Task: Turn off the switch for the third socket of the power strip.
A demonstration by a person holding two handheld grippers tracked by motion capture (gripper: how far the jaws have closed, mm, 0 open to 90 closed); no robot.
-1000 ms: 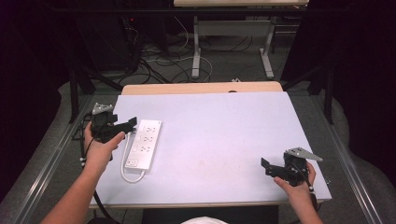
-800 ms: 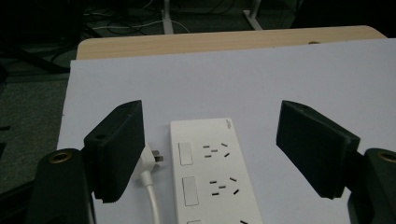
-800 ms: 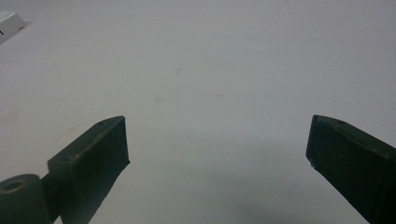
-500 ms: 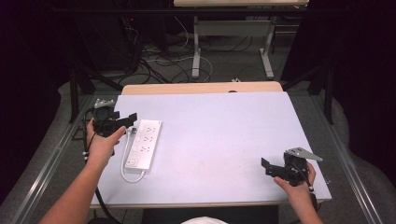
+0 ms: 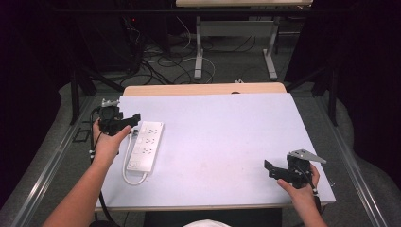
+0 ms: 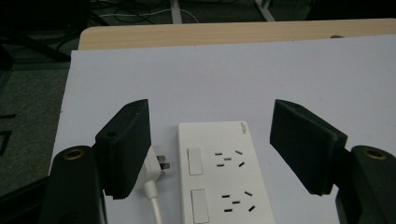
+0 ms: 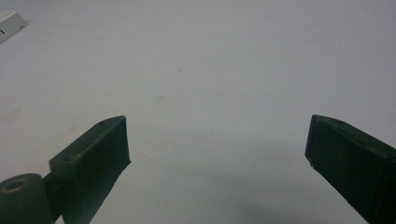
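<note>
The white power strip lies flat near the worktop's left edge, its plug beside it. Both grippers' fingers are spread, holding nothing: left gripper, right gripper.

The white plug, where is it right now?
In the left gripper view, the white plug lies on the table, just left of the power strip, beside the left gripper's left finger.

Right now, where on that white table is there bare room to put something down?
The widest bare stretch of the table runs from the power strip across to the right tongs, and along the far edge. It is crowded at the near-left: the strip, its plug and looped cord, with the open left tongs above them.
</note>
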